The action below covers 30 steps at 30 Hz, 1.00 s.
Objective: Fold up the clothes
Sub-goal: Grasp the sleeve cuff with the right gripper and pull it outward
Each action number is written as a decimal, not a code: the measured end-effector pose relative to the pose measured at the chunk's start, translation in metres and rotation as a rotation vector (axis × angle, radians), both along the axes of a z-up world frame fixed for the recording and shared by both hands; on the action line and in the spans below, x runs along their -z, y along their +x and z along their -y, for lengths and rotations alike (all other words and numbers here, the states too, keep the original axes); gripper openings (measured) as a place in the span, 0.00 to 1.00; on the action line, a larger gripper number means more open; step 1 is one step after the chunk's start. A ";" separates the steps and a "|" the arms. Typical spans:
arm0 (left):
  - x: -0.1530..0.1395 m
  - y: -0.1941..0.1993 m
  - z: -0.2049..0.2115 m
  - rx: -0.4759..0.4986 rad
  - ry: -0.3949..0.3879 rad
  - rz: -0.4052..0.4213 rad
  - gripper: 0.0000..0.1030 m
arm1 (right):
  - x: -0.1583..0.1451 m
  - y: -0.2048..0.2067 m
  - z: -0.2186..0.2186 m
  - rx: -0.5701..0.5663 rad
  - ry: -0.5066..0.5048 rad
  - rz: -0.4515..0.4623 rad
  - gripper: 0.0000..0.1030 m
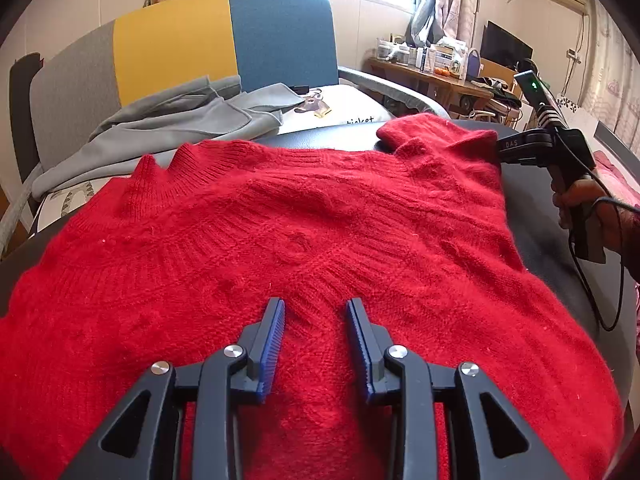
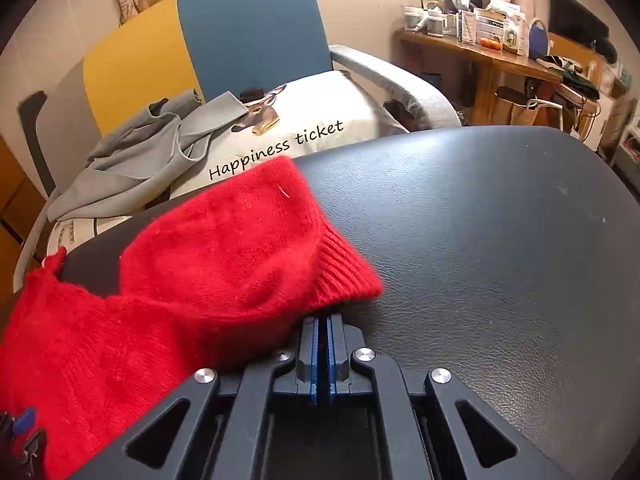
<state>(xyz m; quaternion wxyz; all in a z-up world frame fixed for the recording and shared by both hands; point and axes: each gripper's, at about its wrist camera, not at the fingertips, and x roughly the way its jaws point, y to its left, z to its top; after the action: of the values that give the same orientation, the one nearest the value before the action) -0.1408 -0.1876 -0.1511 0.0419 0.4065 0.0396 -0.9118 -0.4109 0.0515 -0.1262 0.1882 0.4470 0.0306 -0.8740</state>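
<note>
A fluffy red knitted sweater [image 1: 300, 220] lies spread flat on a black padded table [image 1: 320, 136]. My left gripper [image 1: 316, 304] hovers low over its middle, blue pads apart, nothing between them but the knit below. One sleeve [image 2: 224, 248] is folded at the sweater's far right corner. My right gripper [image 2: 322, 318] is shut at the edge of the ribbed cuff [image 2: 344, 276], its tips hidden under the fabric. In the left wrist view that right gripper [image 1: 500, 148] meets the sleeve from the right, held by a hand [image 1: 576, 200].
Behind the table stands a grey, yellow and blue armchair [image 1: 280, 32] with a crumpled grey garment [image 2: 132, 164] and a printed cushion [image 2: 312, 120]. A cluttered wooden desk [image 2: 500, 60] is at the back right. Bare black tabletop [image 2: 480, 220] extends right of the sleeve.
</note>
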 end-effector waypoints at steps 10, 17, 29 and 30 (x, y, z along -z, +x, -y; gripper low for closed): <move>0.000 0.000 0.002 -0.001 0.013 -0.003 0.31 | -0.042 0.025 -0.032 0.047 0.093 -0.084 0.03; 0.000 0.000 0.002 0.000 0.018 -0.004 0.32 | -0.096 0.058 -0.087 0.121 0.110 -0.124 0.03; 0.001 -0.001 0.003 -0.001 0.024 -0.003 0.32 | -0.100 0.059 -0.198 0.359 0.176 -0.030 0.03; 0.001 -0.001 0.003 0.000 0.023 -0.002 0.32 | -0.096 0.060 -0.204 0.373 0.198 -0.025 0.03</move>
<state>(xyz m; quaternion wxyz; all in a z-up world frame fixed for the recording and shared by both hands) -0.1420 -0.1909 -0.1520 0.0375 0.4060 0.0501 -0.9117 -0.3510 0.2552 -0.0299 -0.0220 0.4504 0.0353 -0.8919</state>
